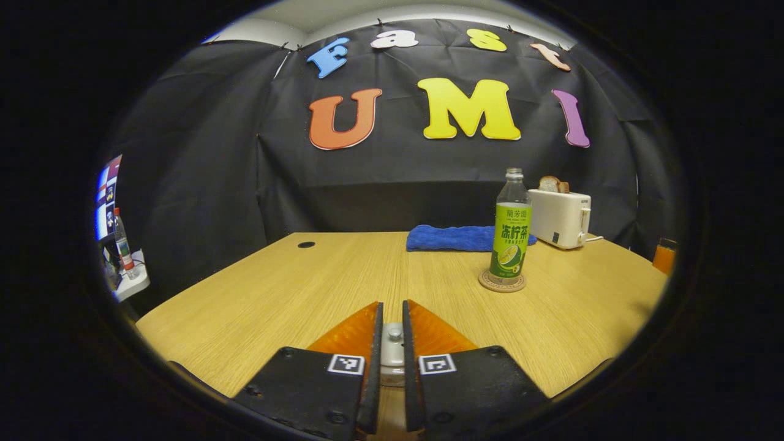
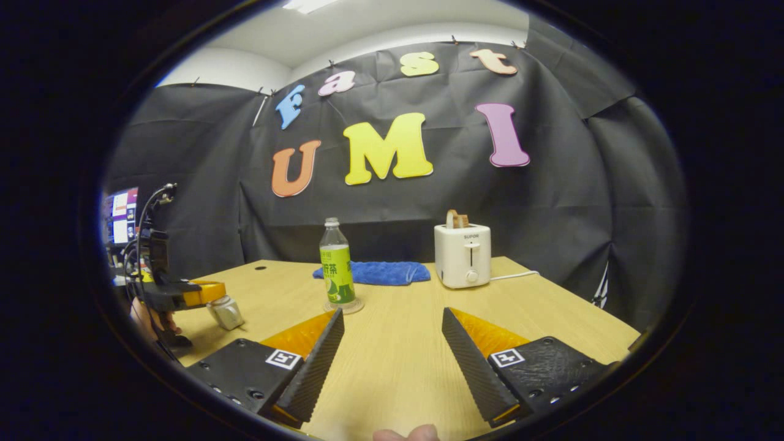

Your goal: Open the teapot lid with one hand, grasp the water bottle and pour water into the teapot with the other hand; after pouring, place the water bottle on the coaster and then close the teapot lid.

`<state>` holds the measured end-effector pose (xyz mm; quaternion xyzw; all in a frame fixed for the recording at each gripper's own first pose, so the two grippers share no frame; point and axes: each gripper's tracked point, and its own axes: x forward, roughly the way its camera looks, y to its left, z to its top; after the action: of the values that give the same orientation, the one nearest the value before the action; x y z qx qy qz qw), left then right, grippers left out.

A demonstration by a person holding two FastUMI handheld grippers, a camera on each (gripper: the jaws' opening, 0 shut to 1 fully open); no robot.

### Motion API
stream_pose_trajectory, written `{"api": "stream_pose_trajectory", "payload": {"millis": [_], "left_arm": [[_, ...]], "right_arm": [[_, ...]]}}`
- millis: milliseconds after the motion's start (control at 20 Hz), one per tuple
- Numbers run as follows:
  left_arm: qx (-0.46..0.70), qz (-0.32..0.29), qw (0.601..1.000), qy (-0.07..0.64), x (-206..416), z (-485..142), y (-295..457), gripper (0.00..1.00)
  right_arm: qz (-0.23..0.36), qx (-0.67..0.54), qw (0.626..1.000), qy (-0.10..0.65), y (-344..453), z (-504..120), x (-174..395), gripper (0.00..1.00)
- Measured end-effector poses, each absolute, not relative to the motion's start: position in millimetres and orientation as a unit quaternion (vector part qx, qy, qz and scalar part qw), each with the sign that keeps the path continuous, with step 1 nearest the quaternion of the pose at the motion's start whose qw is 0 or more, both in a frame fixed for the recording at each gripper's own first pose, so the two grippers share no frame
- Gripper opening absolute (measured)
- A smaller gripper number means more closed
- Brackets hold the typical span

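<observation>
Table (image 1: 294, 288): pale wood-grain top, carrying every item below.

Towel (image 1: 450, 237): blue, folded, lying at the far edge of the table, at about 1 o'clock from the left gripper.

Toaster (image 2: 462, 255): white, upright, with bread (image 2: 456, 218) standing in its slot and a white cord running off to its side; just beside the towel, at 12 o'clock from the right gripper.

Water bottle (image 1: 511, 226): clear with a green label, no cap visible, upright on a round coaster (image 1: 502, 282). In the left gripper view it stands at 1 o'clock from the gripper, well apart from it; in the right gripper view it stands at 11 o'clock, beyond the left finger's tip.

Left gripper (image 1: 392, 343): fingers drawn nearly together, clamped on a small pale lid (image 1: 392, 352) with a knob on top, held between them above the table. In the right gripper view the same gripper appears at 9 o'clock with the pale piece at its tips.

Right gripper (image 2: 392, 352): fingers spread wide, nothing between them, bare table beyond. A fingertip (image 2: 407, 433) shows at 6 o'clock.

Orange object (image 1: 664, 256): at the table's edge, 3 o'clock in the left gripper view; too cropped to identify.
</observation>
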<state>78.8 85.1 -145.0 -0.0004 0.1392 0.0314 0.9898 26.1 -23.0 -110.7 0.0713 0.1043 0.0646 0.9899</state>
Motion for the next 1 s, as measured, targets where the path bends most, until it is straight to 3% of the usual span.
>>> {"api": "stream_pose_trajectory", "payload": {"millis": [50, 100, 200, 550, 750, 800, 950, 1000], "left_arm": [[0.002, 0.035, 0.991, 0.131, 78, -140, 87, 0.31], [0.0, 0.04, 0.992, 0.121, 79, -135, 88, 0.53], [0.004, 0.05, 0.992, 0.112, 74, -125, 92, 0.95], [0.008, 0.055, 0.997, 0.063, 42, -54, 88, 0.95], [-0.002, 0.045, 0.998, 0.036, 20, -23, 64, 0.95], [-0.005, 0.037, 0.999, 0.03, 15, -18, 56, 0.95], [-0.007, 0.018, 1.0, 0.017, -2, -6, 34, 0.95], [-0.007, 0.014, 1.0, 0.01, -5, -3, 31, 0.95]], "right_arm": [[0.065, 0.071, 0.99, 0.107, -22, -113, 26, 0.96], [0.065, 0.073, 0.989, 0.109, -22, -115, 25, 0.92], [0.061, 0.074, 0.989, 0.113, -23, -117, 24, 0.96], [0.017, 0.068, 0.992, 0.102, -48, -103, 23, 0.96], [-0.008, 0.059, 0.996, 0.072, -65, -67, 14, 0.96], [-0.013, 0.056, 0.996, 0.062, -68, -55, 10, 0.92], [-0.024, 0.043, 0.998, 0.046, -65, -33, 3, 0.99], [-0.025, 0.04, 0.998, 0.045, -63, -29, -1, 0.95]]}}
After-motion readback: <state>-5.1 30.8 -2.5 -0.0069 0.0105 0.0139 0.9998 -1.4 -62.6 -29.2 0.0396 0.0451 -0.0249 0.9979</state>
